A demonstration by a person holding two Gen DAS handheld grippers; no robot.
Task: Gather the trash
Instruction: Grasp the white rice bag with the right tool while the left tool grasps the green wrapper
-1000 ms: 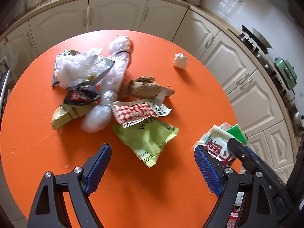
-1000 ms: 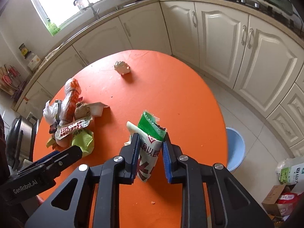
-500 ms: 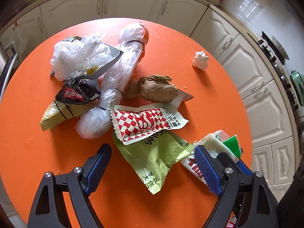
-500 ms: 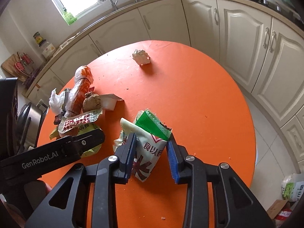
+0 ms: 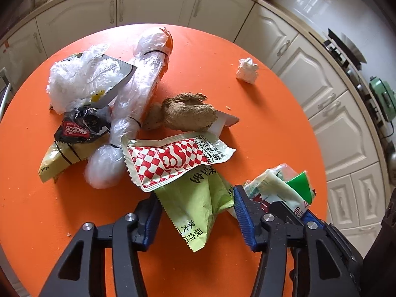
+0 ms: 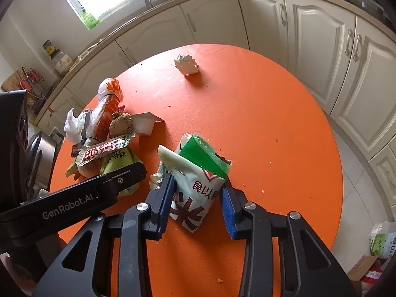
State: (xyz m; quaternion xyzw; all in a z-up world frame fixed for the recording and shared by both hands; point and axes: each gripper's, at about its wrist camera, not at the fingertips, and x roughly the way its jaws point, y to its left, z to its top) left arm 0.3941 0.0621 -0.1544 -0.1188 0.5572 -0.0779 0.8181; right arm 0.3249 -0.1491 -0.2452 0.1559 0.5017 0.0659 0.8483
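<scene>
A pile of trash lies on the round orange table [image 5: 259, 123]: a light green wrapper [image 5: 195, 205], a red-checked sachet [image 5: 173, 158], a brown lump [image 5: 190, 113], clear plastic bags [image 5: 141, 79] and a yellow wrapper [image 5: 61, 158]. My left gripper [image 5: 195, 212] is open, its jaws on either side of the light green wrapper. My right gripper [image 6: 198, 195] is open around a white and green snack bag [image 6: 198, 180], which rests on the table. That bag also shows in the left wrist view [image 5: 279, 185]. A crumpled white paper ball [image 6: 186, 64] lies apart at the far side.
Cream kitchen cabinets [image 6: 309, 37] curve around the table. A stove [image 5: 346, 54] and a green appliance [image 5: 382, 99] stand on the counter at right. Bags and a box [image 6: 371, 259] sit on the floor at right. The left gripper's body [image 6: 74, 198] lies close beside the right one.
My left gripper has moved forward to the pile and narrowed around the light green wrapper. My right gripper has opened from the snack bag, which now rests on the table.
</scene>
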